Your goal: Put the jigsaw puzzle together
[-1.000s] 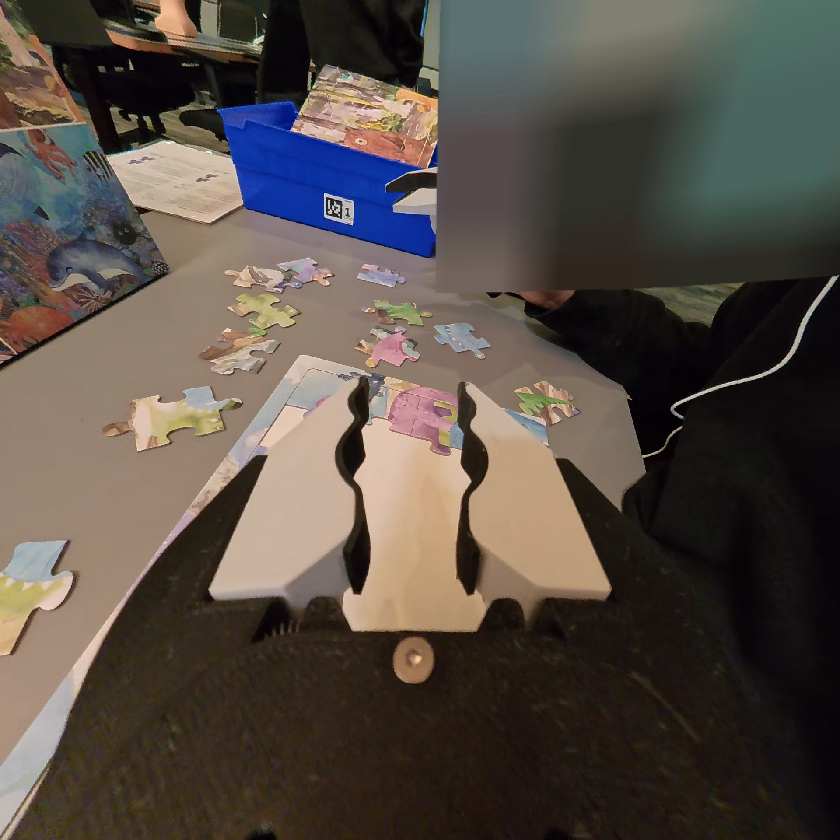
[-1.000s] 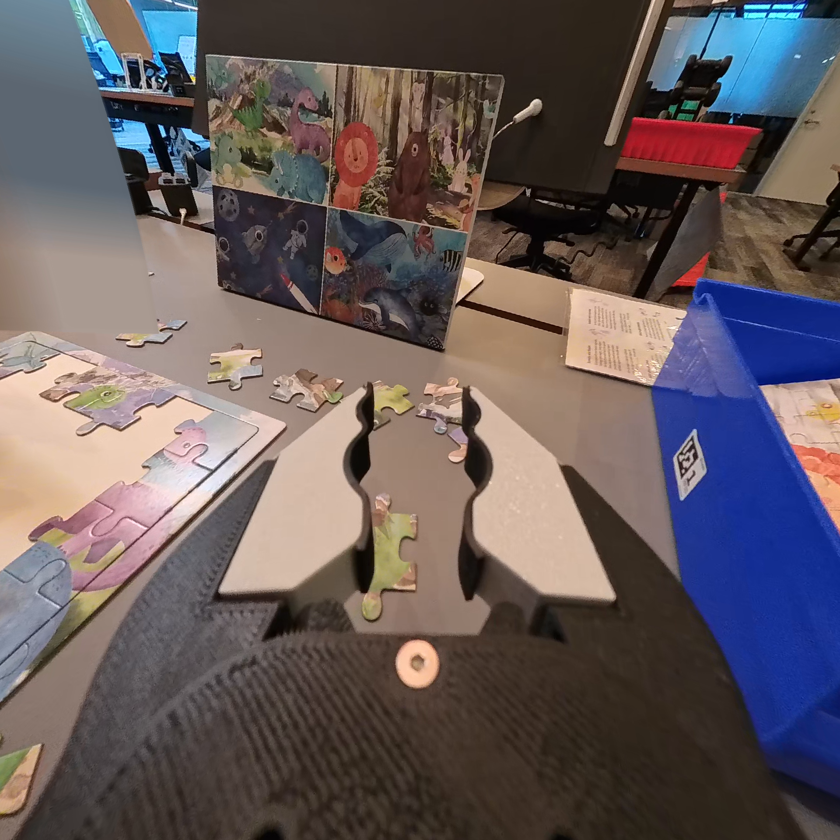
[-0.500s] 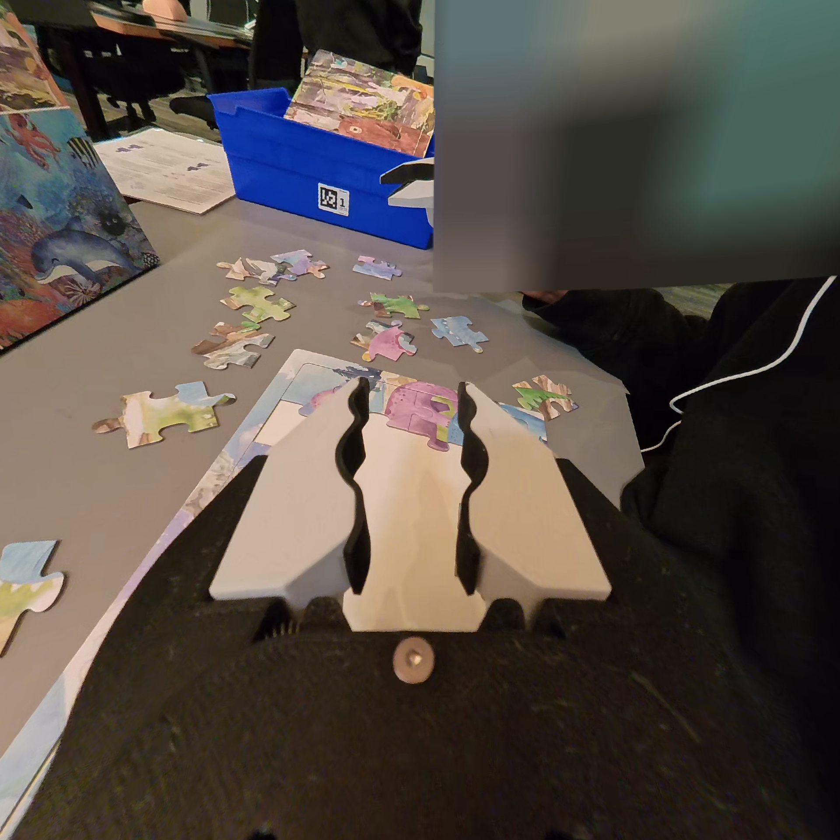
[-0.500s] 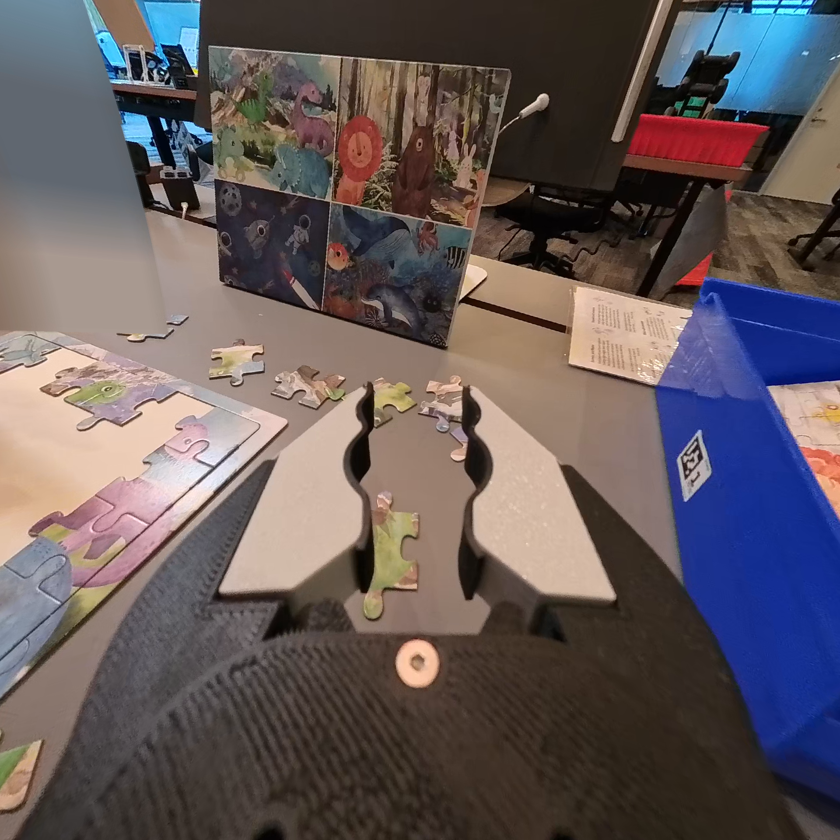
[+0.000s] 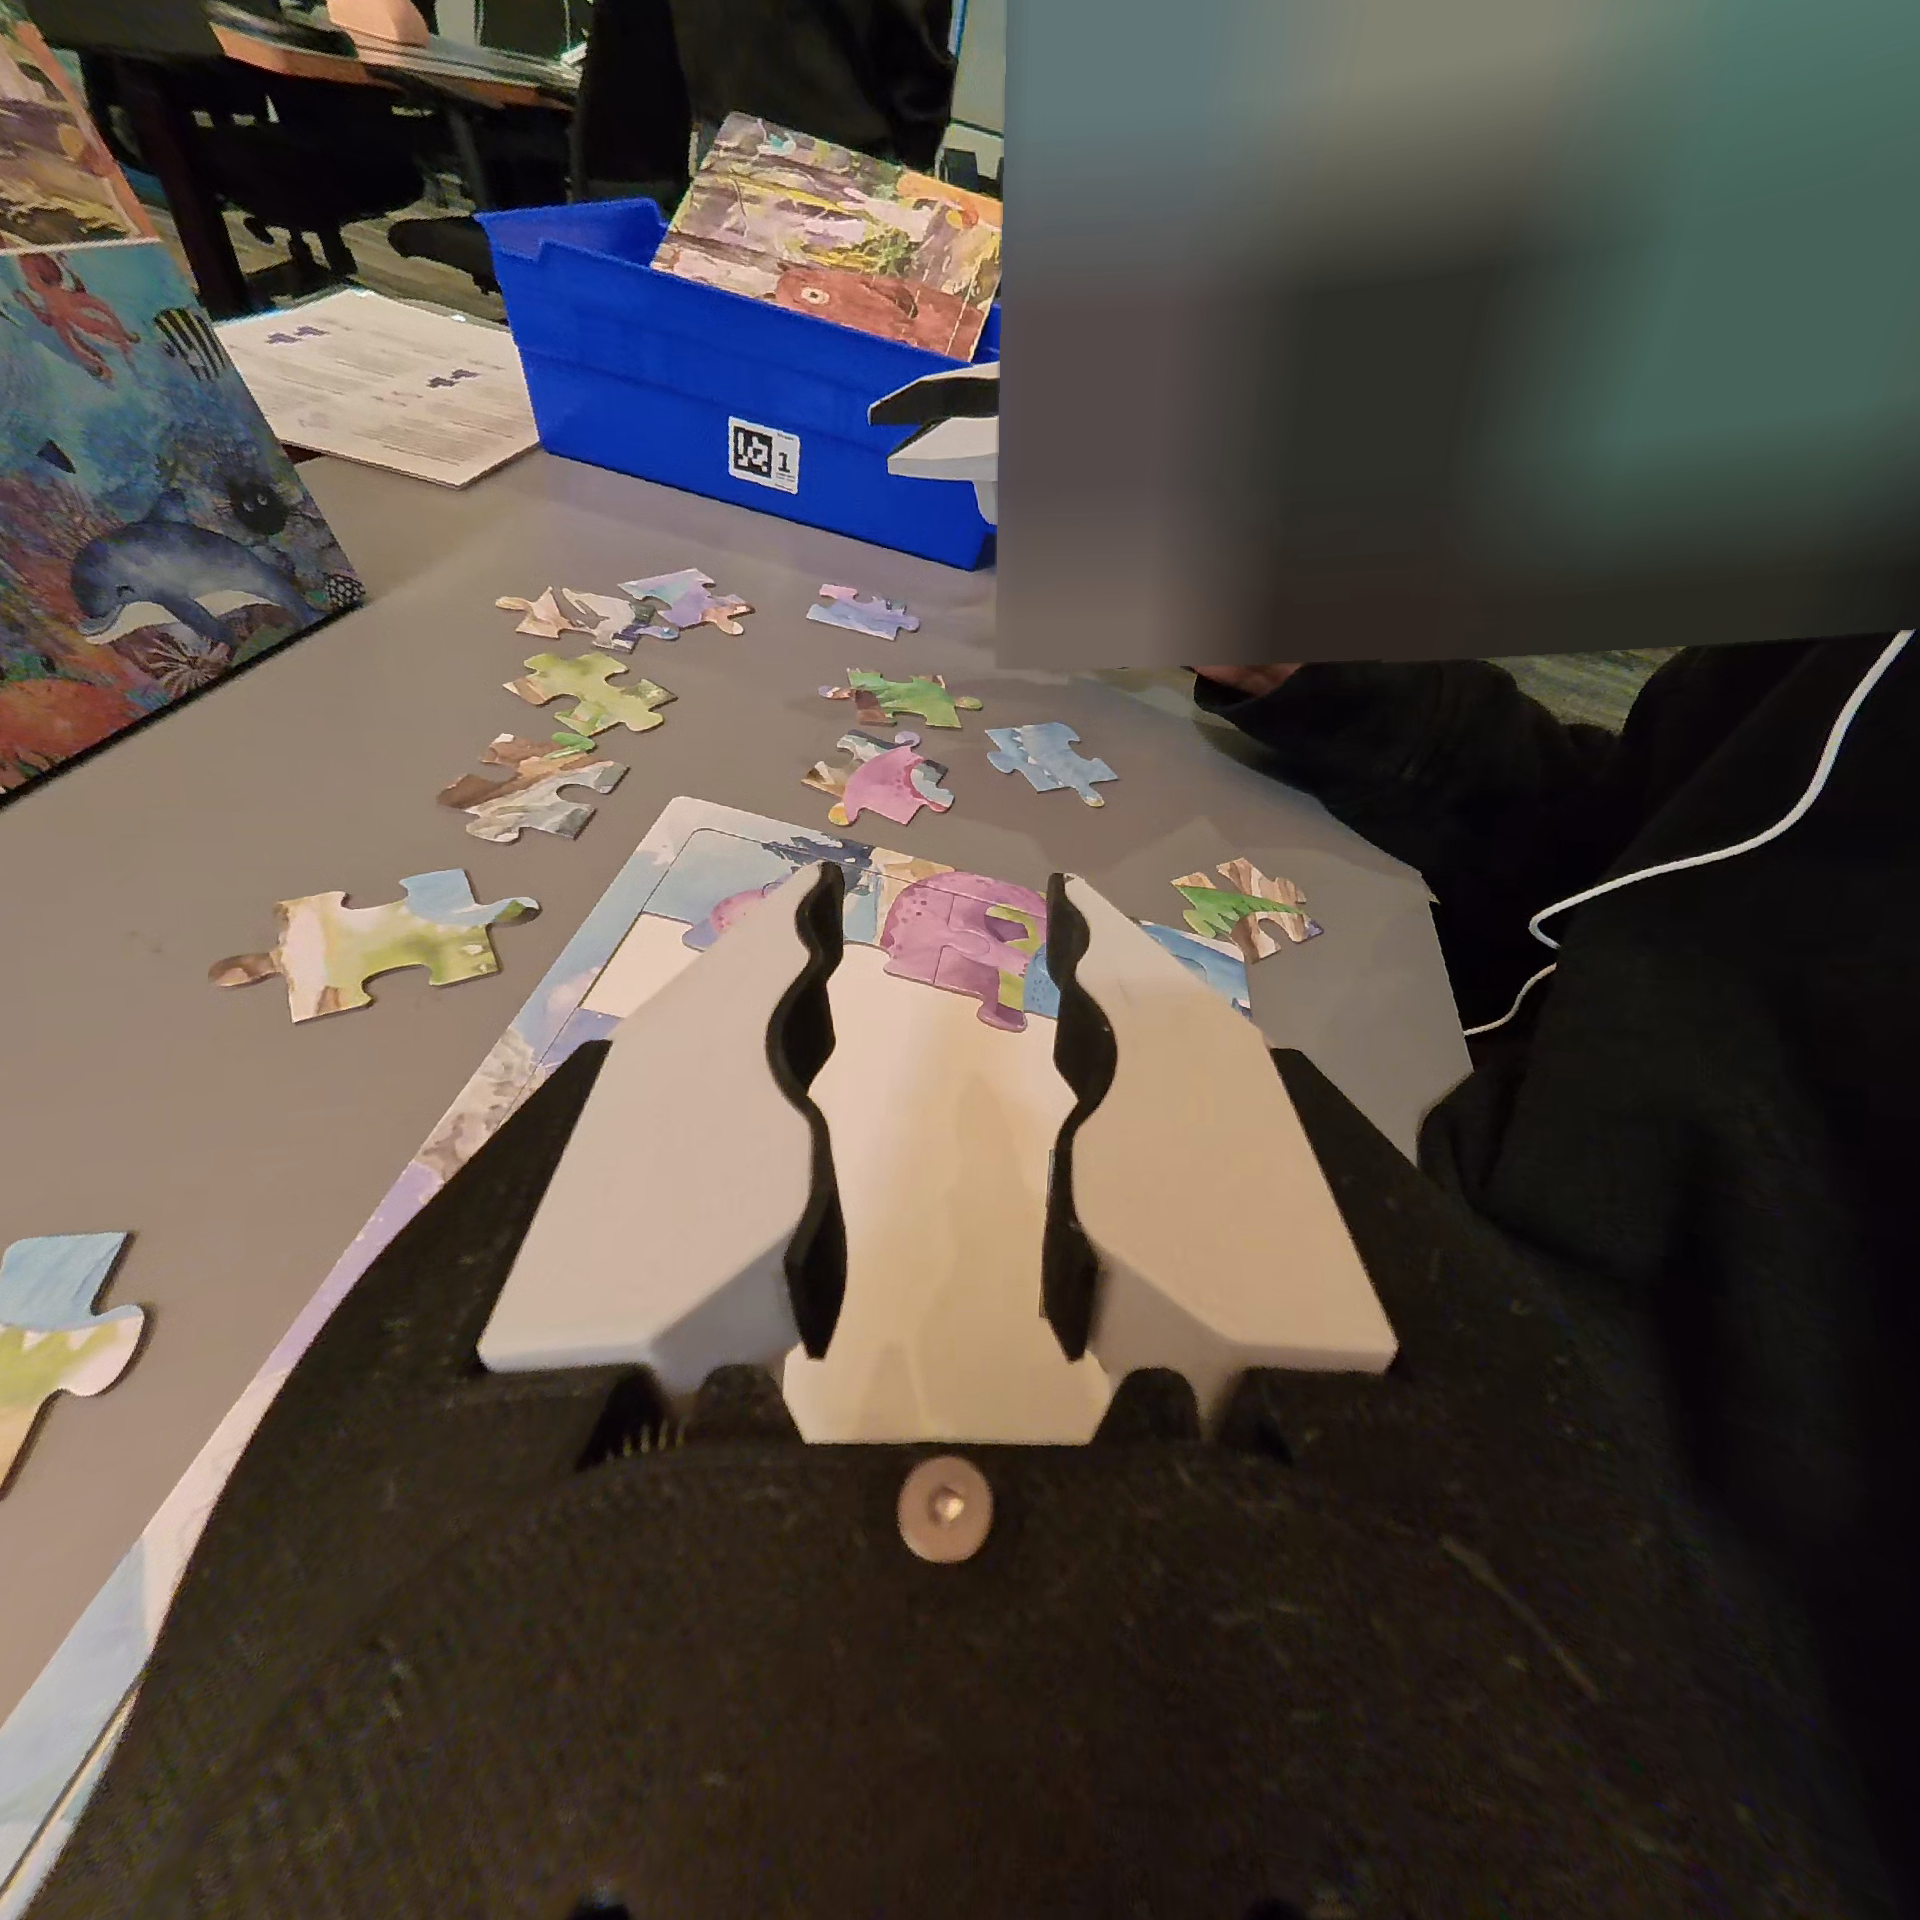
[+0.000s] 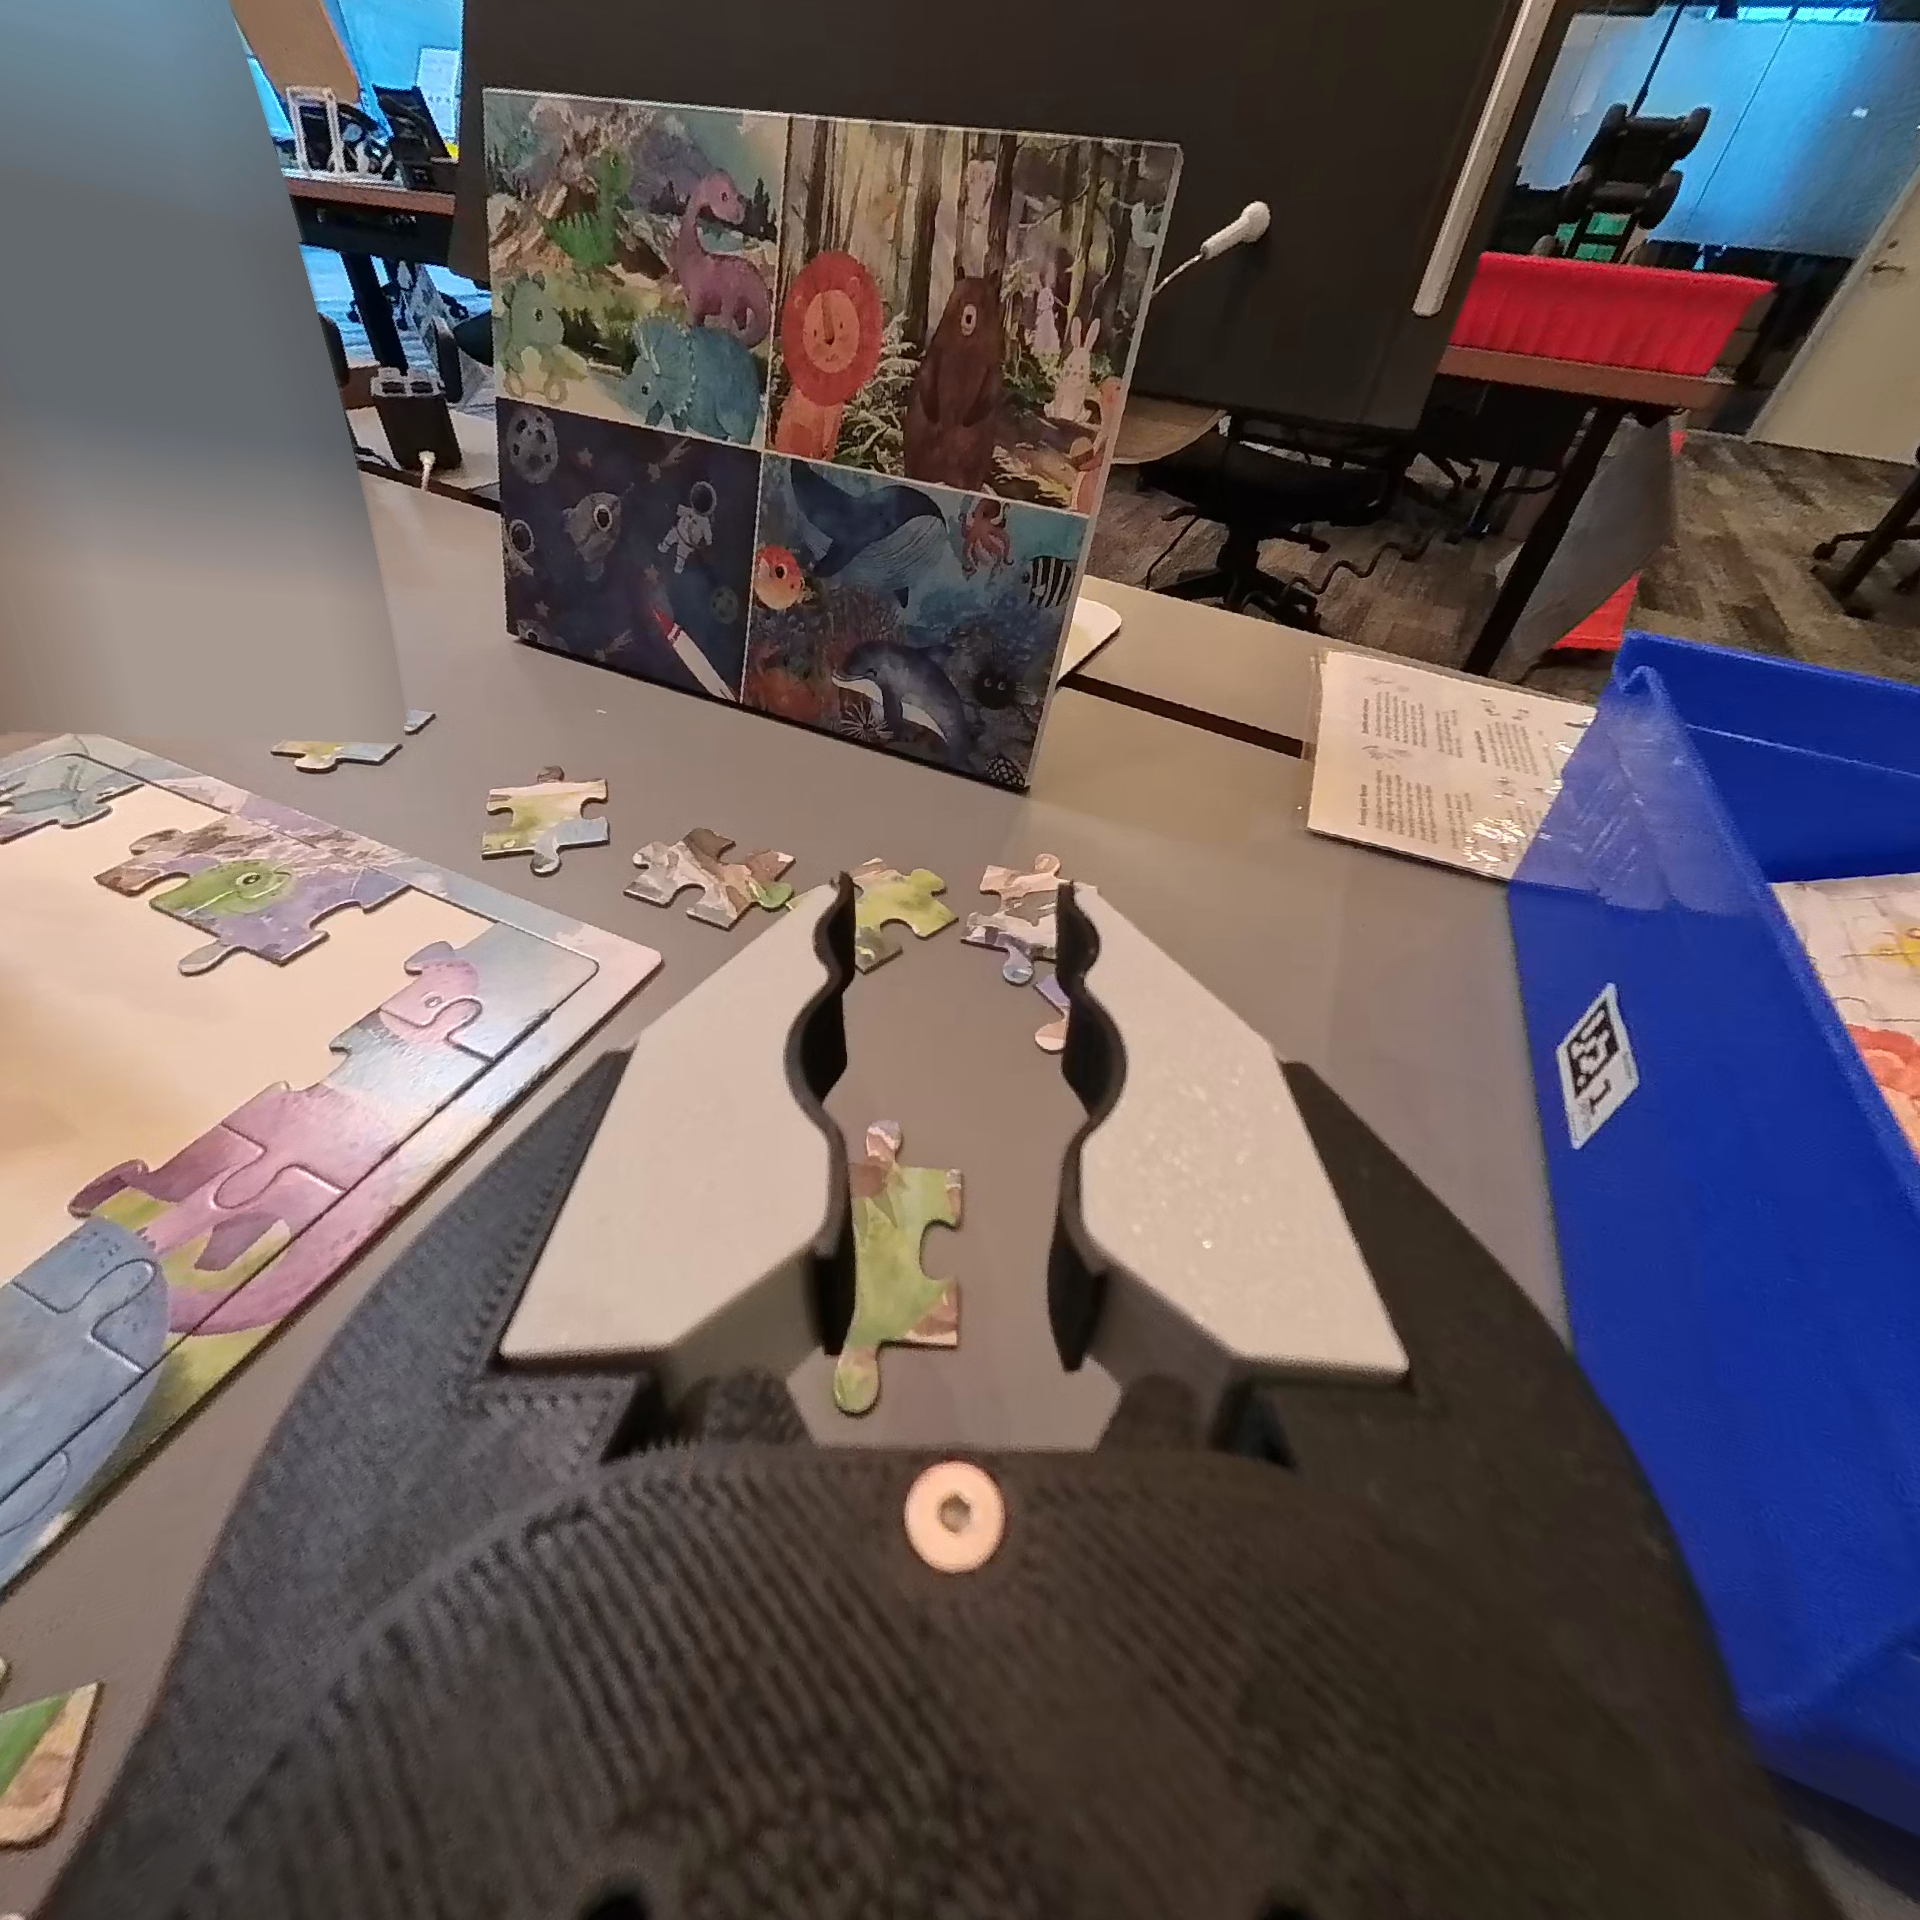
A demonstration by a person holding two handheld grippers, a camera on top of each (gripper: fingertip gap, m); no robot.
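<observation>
From the left wrist view we see the left gripper [image 5: 940,904] held over the puzzle tray [image 5: 499,1081], its jaws parted with a clear gap and nothing between them; below the gap lies the tray's bare cream floor, and just beyond the fingertips sit the joined purple pieces [image 5: 961,920] already set in the tray's far part; loose pieces lie scattered on the grey table [image 5: 260,1091] farther off and to the left, among them a long green and blue piece [image 5: 379,940] near the tray's left edge and a green and brown piece [image 5: 1242,904] at the tray's far right corner; a blue bin [image 5: 665,384] stands at the far side with a picture board leaning inside it; the tip of the right gripper [image 5: 940,431] shows in front of the bin, too little of it for us to tell its state there.

From the right wrist view we see the right gripper [image 6: 956,894] low over the table, jaws apart and gripping nothing; a green puzzle piece [image 6: 899,1262] lies flat on the table in the gap between the fingers, close to the left finger; whether it touches that finger we cannot tell; the tray lies to the left, partly filled; more loose pieces [image 6: 712,878] lie just beyond the fingertips; a reference picture [image 6: 810,416] stands upright at the far side, a printed sheet [image 6: 1439,764] lies to the far right, and the blue bin stands to the right.
</observation>
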